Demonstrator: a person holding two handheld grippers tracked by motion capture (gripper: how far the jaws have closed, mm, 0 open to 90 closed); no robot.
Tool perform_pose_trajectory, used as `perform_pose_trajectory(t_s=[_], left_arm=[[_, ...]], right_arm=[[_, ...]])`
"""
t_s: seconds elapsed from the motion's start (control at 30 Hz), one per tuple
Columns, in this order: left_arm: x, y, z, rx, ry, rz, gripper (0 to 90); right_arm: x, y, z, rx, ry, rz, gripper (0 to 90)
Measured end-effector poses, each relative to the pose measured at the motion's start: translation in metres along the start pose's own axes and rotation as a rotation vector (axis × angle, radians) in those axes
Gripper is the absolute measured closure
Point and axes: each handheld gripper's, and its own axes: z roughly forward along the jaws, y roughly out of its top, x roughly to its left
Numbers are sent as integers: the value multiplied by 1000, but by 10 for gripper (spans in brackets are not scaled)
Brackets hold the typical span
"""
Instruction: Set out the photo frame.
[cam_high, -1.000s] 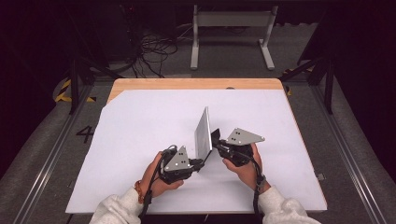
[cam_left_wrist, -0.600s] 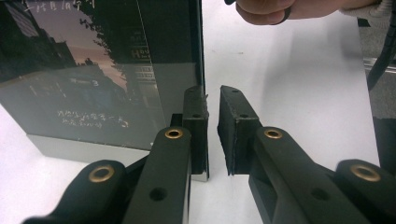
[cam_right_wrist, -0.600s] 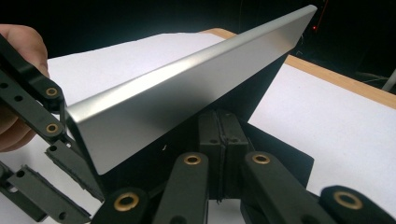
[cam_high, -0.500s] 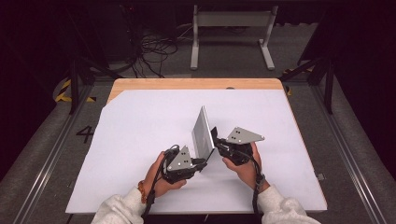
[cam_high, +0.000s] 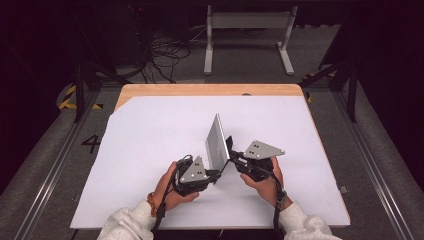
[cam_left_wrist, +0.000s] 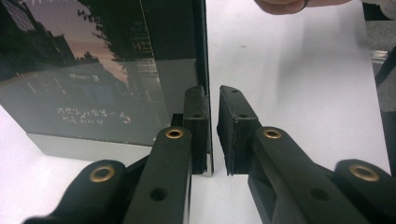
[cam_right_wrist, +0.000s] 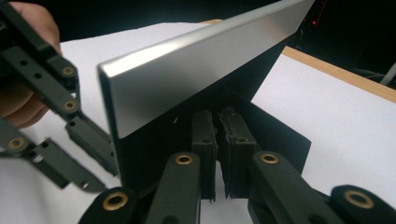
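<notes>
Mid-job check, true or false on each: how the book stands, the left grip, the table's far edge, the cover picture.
1. The thin book stands on edge on the white sheet. True.
2. The left gripper is wide open, clear of the book. False: it pinches the book's edge.
3. Bare wood shows along the table's far edge. True.
4. The book's cover is plain white. False: it shows a dusk street scene.
</notes>
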Motion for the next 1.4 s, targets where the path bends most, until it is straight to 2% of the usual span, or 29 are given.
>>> perform_pose_trajectory(t_s=[0.2,0.37,0.73,1.03,1.2,1.4], left_arm=[[0,-1,1,11,-15,4,835],[-2,1,5,14,-13,1,833],[-3,2,11,14,-1,-1,823],[-1,1,11,24,-6,3,846],[3,-2,8,32,5,5,840],[16,-12,-2,37,35,-36,818]], right_arm=[[3,-4,-7,13,14,-12,859],[6,-5,-6,20,25,-15,862],[5,-8,-9,28,16,-13,850],[12,-16,-22,52,17,-20,818],[16,-19,-27,74,29,-21,800],[26,-18,-29,72,54,-27,741]])
